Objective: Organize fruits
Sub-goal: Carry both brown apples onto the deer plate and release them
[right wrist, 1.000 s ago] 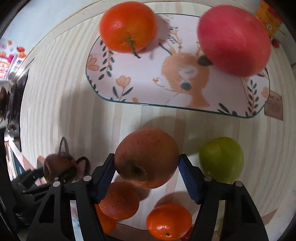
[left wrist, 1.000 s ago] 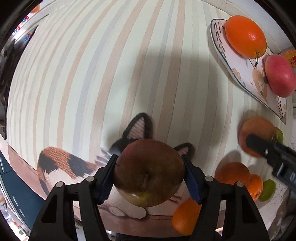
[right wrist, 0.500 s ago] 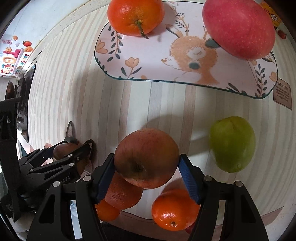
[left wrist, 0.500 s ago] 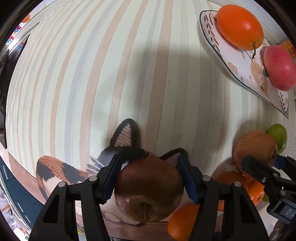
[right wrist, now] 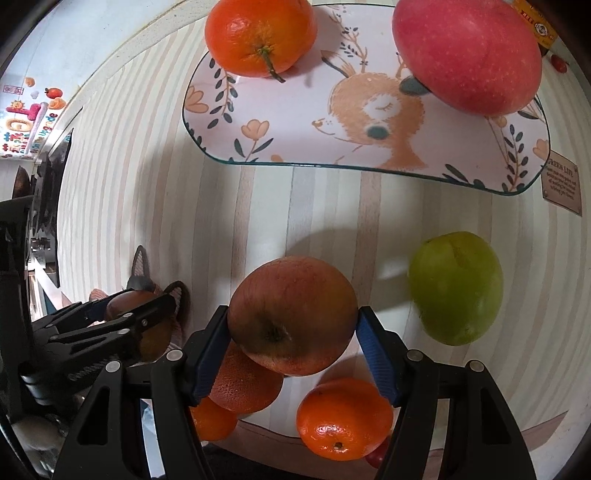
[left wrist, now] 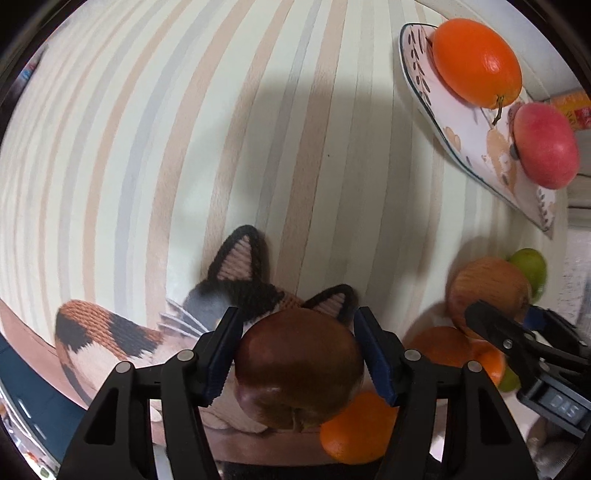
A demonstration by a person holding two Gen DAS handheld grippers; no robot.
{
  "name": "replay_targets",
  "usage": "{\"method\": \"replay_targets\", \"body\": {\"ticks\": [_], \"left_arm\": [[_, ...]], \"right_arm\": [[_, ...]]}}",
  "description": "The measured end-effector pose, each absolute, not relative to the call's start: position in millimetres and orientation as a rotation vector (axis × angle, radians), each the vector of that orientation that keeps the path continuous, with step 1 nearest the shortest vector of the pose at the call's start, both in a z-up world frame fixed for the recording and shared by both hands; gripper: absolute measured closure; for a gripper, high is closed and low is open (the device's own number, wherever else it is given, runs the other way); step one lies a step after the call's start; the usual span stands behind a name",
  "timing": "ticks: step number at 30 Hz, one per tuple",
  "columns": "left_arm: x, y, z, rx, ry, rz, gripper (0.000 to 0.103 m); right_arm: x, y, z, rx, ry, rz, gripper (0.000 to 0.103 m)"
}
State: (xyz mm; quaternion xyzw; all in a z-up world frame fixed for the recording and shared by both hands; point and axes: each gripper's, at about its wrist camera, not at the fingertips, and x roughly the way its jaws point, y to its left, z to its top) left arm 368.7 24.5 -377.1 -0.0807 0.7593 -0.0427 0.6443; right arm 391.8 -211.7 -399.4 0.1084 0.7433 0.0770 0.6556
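- On the striped tablecloth: a wide bare stretch of pale, peach and grey bands, open to the far edge
- Plate, far right corner — flat, glossy, dark-rimmed, printed with a deer and leaves; carries a stemmed orange and a pink-red apple, well apart
- Cat-shaped mat, knitted, calico, at the near edge
- Loose fruit near the near edge: smooth green apple, pebbled mandarins clustered together
- Left gripper: blue ribbed pads pinching a dark glossy brown-red apple, above the mat
- Right gripper: pads pressed on a dull russet apple, above the mandarins
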Motion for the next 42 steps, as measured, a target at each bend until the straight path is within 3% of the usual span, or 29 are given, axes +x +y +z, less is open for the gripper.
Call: {"method": "replay_targets", "body": {"ticks": [21,24,39,42], "left_arm": [[367,55,-383,-0.321,1.824,-0.146,0.04],[363,58,-382,-0.336,1.832,-0.146,0.04],[326,10,-376,-0.169,1.81,-0.141,0.043],[316,12,-372,-0.154,1.78,-0.125,0.043]], "right_arm": [[395,-214,-404,0.262,1.726,0.161,0.032],[395,-214,-402,0.275,1.722,0.167,0.028],[392,-206,-405,0.233,1.738,0.178,0.026],[391,-204,-406,0.198,1.718,0.173,0.032]]}}
